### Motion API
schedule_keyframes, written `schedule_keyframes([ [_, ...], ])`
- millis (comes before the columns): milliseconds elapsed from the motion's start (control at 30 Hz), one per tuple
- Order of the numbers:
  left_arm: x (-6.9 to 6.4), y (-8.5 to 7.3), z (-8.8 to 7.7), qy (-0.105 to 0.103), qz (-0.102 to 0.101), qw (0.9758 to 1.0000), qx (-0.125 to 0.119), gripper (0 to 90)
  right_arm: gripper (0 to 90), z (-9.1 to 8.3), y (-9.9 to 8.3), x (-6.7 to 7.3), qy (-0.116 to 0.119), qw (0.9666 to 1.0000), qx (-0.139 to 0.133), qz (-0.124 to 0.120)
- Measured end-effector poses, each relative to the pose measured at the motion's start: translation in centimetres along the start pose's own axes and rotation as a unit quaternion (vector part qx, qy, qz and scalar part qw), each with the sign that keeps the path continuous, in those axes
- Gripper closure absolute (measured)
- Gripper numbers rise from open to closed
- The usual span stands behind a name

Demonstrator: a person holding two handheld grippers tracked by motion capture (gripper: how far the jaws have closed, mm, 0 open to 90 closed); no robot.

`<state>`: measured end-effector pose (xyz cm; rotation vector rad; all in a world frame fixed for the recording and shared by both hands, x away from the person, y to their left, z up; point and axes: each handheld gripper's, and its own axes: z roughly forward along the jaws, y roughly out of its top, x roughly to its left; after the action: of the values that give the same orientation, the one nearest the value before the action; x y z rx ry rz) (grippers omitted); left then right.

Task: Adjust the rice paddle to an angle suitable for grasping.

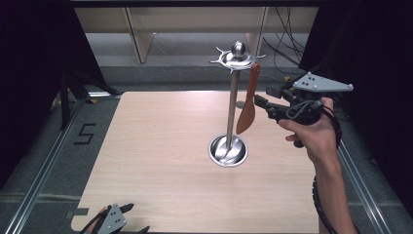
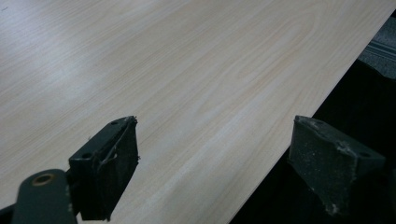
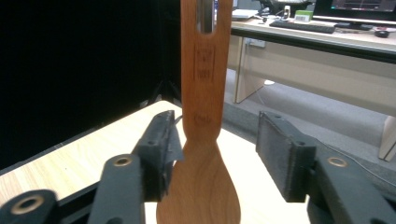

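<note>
A reddish-brown wooden spatula (image 1: 247, 114) hangs blade down from a hook of a metal rack (image 1: 232, 105) that has a round dish base and a ball top. My right gripper (image 1: 262, 97), held in a hand at the right, is level with the blade. In the right gripper view the spatula (image 3: 201, 186) hangs between the parted jaws of the right gripper (image 3: 219, 135), close against the left pad (image 3: 161, 149) and clear of the right one. My left gripper (image 1: 139, 218) rests at the table's near left corner, and in its own view the left gripper (image 2: 215, 135) stands wide open with nothing between its jaws.
The light wooden table (image 1: 160, 146) carries the rack near its middle right. Black curtains flank both sides. Cables (image 1: 287, 44) and desk legs stand on the floor behind. A metal rail (image 1: 44, 165) runs along the left.
</note>
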<state>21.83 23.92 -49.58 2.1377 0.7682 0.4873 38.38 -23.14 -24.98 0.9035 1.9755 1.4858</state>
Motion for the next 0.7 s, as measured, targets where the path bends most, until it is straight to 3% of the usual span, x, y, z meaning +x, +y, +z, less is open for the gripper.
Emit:
schedule_keyframes([
  [67,-0.2,0.0,0.0,-0.003,-0.012,0.9999,-0.001,15.2,45.7,-0.6,-0.5,0.1,-0.003,1.0,-0.004,0.0],
  [133,0.1,0.0,-0.1,-0.001,0.007,1.0,0.001,15.2,44.8,-1.1,-1.1,0.1,0.001,0.9999,-0.007,0.01],
  [433,0.0,0.0,0.1,0.001,-0.003,1.0,-0.003,15.2,41.4,-1.6,-4.4,0.1,-0.012,0.9999,-0.002,0.007],
  [467,0.2,0.1,-0.1,0.004,0.012,0.9999,0.005,15.2,41.1,-1.6,-4.7,0.1,-0.016,0.9998,-0.005,0.006],
  [500,0.2,0.1,-0.1,0.004,0.012,0.9999,0.005,15.2,41.1,-1.6,-4.7,0.1,-0.016,0.9998,-0.005,0.006],
  [533,0.0,0.0,0.1,0.003,-0.003,1.0,-0.008,15.2,40.5,-1.6,-5.5,0.1,-0.014,0.9998,-0.011,0.003],
  [567,0.0,0.0,0.1,0.003,-0.003,1.0,-0.008,15.2,40.5,-1.6,-5.5,0.1,-0.014,0.9998,-0.011,0.003],
  [600,0.2,0.1,0.0,0.007,0.012,0.9999,-0.001,15.2,40.2,-1.6,-6.2,0.2,-0.011,0.9999,-0.01,0.006],
  [633,0.2,0.1,0.0,0.007,0.012,0.9999,-0.001,15.2,40.1,-1.4,-6.4,0.2,-0.013,0.9999,-0.004,0.003],
  [667,-0.3,0.0,0.2,0.002,-0.018,0.9997,-0.014,15.2,40.0,-1.5,-6.6,0.1,-0.013,0.9999,0.001,0.001],
  [700,-0.3,0.0,0.2,0.002,-0.018,0.9997,-0.014,15.2,40.0,-1.5,-6.6,0.1,-0.013,0.9999,0.001,0.001],
])
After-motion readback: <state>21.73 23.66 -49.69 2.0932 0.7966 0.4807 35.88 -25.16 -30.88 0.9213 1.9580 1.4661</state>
